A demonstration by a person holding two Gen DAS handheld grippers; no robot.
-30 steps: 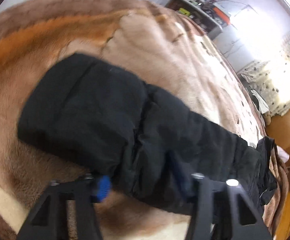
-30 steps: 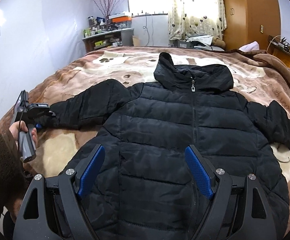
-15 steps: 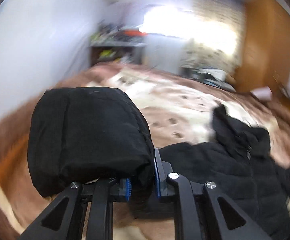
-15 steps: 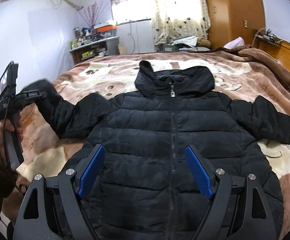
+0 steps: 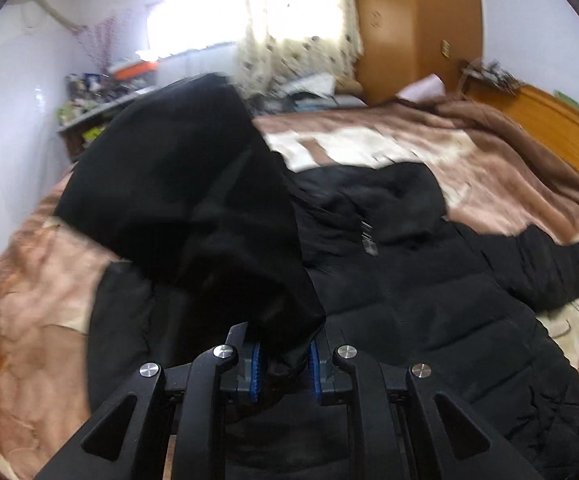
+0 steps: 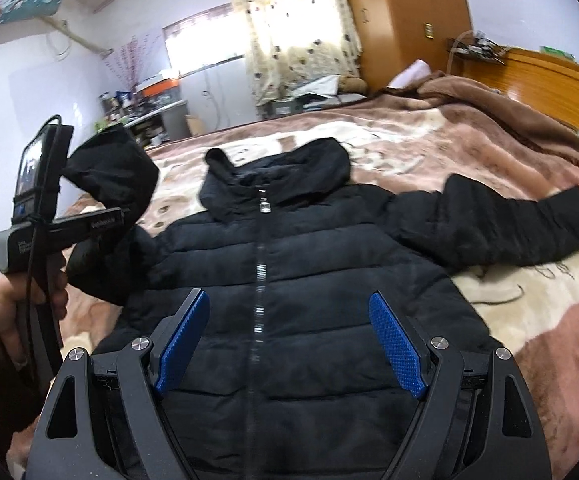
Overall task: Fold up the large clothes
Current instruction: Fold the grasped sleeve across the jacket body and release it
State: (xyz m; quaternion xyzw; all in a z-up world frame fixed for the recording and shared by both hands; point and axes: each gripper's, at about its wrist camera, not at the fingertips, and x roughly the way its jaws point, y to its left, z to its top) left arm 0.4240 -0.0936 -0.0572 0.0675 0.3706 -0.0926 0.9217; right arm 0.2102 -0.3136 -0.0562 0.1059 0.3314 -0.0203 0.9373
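Note:
A black hooded puffer jacket (image 6: pixel 289 264) lies face up and zipped on the bed, and shows in the left wrist view (image 5: pixel 429 288) too. My left gripper (image 5: pixel 283 364) is shut on the cuff of its left sleeve (image 5: pixel 185 200) and holds it lifted above the jacket's left side; the right wrist view shows that gripper (image 6: pixel 125 216) and the raised sleeve (image 6: pixel 117 172). The other sleeve (image 6: pixel 505 224) lies spread out to the right. My right gripper (image 6: pixel 289 336) is open and empty above the jacket's lower front.
A brown and cream plush blanket (image 6: pixel 529 304) covers the bed. A wooden headboard (image 6: pixel 561 76) runs along the right. A cluttered shelf (image 6: pixel 145 108), a curtained window (image 6: pixel 289 24) and a wooden wardrobe (image 6: pixel 405 12) stand at the far wall.
My left gripper closed on the sleeve cuff, lifted it off the blanket and swung it up and inward over the jacket. My right gripper stayed open over the jacket front.

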